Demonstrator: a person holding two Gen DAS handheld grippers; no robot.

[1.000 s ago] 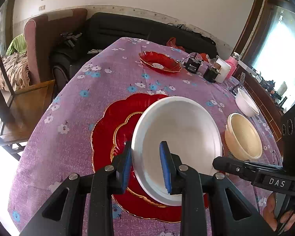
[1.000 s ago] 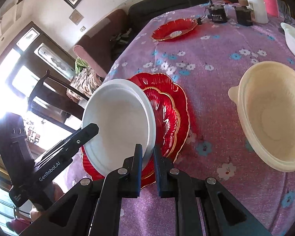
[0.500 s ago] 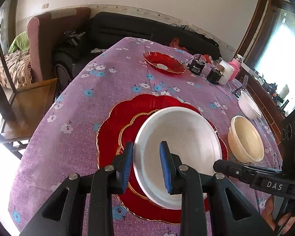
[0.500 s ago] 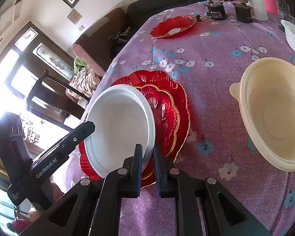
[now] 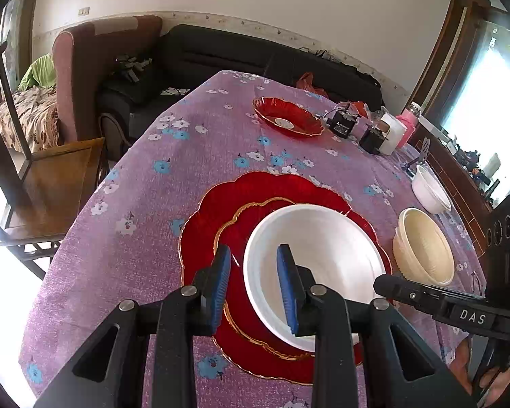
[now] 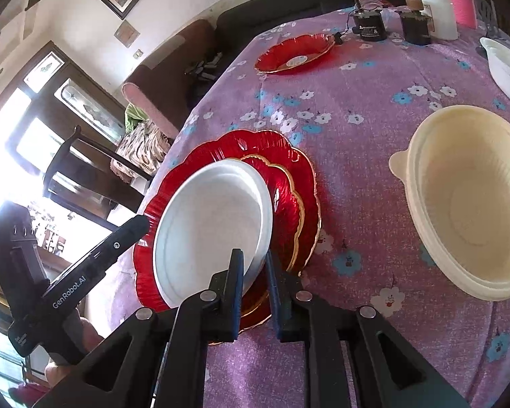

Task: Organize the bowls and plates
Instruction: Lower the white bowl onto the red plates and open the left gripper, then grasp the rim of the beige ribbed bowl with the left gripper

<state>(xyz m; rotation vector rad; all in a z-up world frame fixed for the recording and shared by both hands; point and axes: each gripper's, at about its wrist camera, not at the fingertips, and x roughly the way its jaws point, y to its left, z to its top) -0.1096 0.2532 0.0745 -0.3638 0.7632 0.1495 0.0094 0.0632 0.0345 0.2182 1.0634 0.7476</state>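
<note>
A white plate (image 5: pixel 316 258) lies on two stacked red scalloped plates (image 5: pixel 214 217) near the table's front. My left gripper (image 5: pixel 253 285) straddles the white plate's left rim, its jaws apart with a clear gap on each side. In the right wrist view the white plate (image 6: pixel 210 231) sits on the red plates (image 6: pixel 289 176), and my right gripper (image 6: pixel 255 272) has its jaws close around the plate's near rim. A stack of cream bowls (image 5: pixel 425 248) (image 6: pixel 469 200) stands to the right.
A small red dish (image 5: pixel 285 115) (image 6: pixel 295 54) sits far back. A white bowl (image 5: pixel 430 188) (image 6: pixel 506 68), two black bottles (image 6: pixel 370 23) and white and pink containers (image 6: pixel 438 10) stand at the back right. A wooden chair (image 5: pixel 51 176) is left of the table.
The white plate has come down from a tilt onto the red plates. My left gripper's jaws have widened off its rim and the gripper has drawn back. The right gripper stays on the rim.
</note>
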